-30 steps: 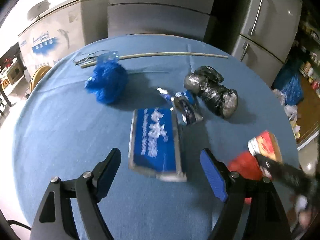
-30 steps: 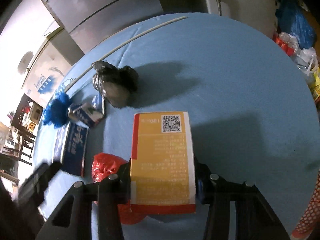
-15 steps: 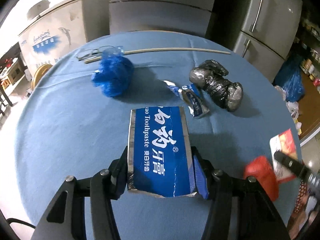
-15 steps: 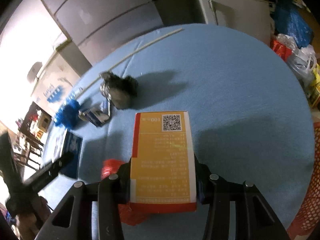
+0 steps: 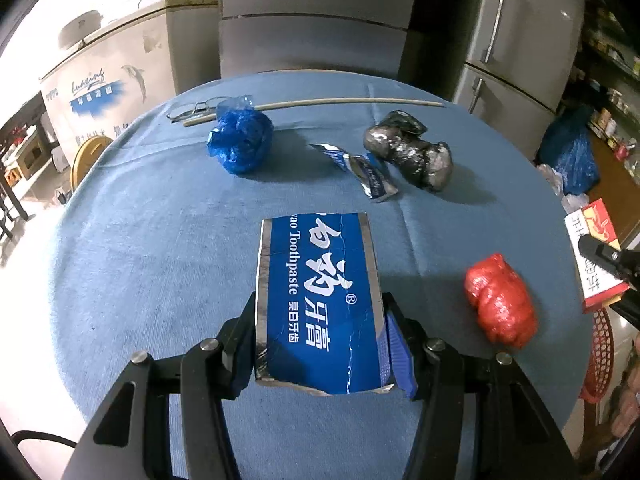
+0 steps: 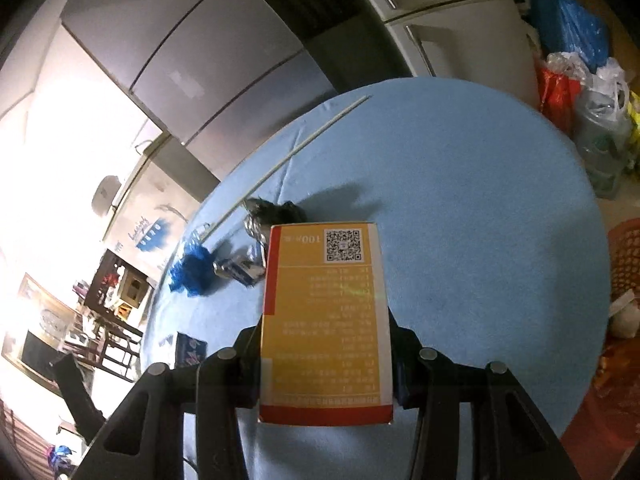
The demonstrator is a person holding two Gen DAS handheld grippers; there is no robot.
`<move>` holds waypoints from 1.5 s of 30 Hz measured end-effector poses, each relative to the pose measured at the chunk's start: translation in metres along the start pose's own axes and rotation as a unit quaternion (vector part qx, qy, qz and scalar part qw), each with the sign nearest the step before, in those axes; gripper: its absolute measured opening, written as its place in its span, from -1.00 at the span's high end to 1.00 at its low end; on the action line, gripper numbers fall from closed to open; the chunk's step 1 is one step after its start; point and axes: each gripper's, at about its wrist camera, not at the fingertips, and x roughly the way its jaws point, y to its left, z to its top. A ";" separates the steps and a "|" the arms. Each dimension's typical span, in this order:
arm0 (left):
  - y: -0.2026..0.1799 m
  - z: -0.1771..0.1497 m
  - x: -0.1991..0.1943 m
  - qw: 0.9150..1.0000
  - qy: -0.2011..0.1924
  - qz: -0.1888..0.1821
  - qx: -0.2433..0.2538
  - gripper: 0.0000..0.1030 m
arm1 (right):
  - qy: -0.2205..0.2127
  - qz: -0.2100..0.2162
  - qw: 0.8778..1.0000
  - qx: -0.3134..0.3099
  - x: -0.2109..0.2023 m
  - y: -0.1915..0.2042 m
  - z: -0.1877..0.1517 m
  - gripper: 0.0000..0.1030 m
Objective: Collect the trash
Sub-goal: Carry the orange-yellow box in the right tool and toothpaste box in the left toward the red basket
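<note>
My left gripper [image 5: 320, 344] is shut on a blue toothpaste box [image 5: 318, 300], held just above the round blue table [image 5: 140, 248]. My right gripper [image 6: 326, 352] is shut on an orange-yellow box [image 6: 326, 320] with a QR code, lifted over the table's near side; that box [image 5: 596, 256] also shows at the right edge of the left wrist view. On the cloth lie a red crumpled bag [image 5: 500, 304], a black crumpled bag [image 5: 416, 152], a small blue-and-silver wrapper [image 5: 368, 172] and a blue crumpled bag [image 5: 240, 140].
A thin wooden stick [image 5: 320, 102] and a pair of glasses [image 5: 192, 110] lie at the table's far edge. Grey fridges [image 5: 516, 32] stand behind. A red mesh basket [image 6: 624, 264] sits beyond the table's right edge, with plastic bags [image 6: 600, 132] on the floor.
My left gripper closed on the toothpaste box and lifted it slightly. My right gripper rose and tilted with the orange box, away from the red bag.
</note>
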 end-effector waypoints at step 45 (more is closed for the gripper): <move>-0.066 -0.020 -0.021 0.996 0.004 0.013 0.086 -0.12 | -0.009 -0.052 0.998 -0.034 -0.030 -0.028 -0.039 0.04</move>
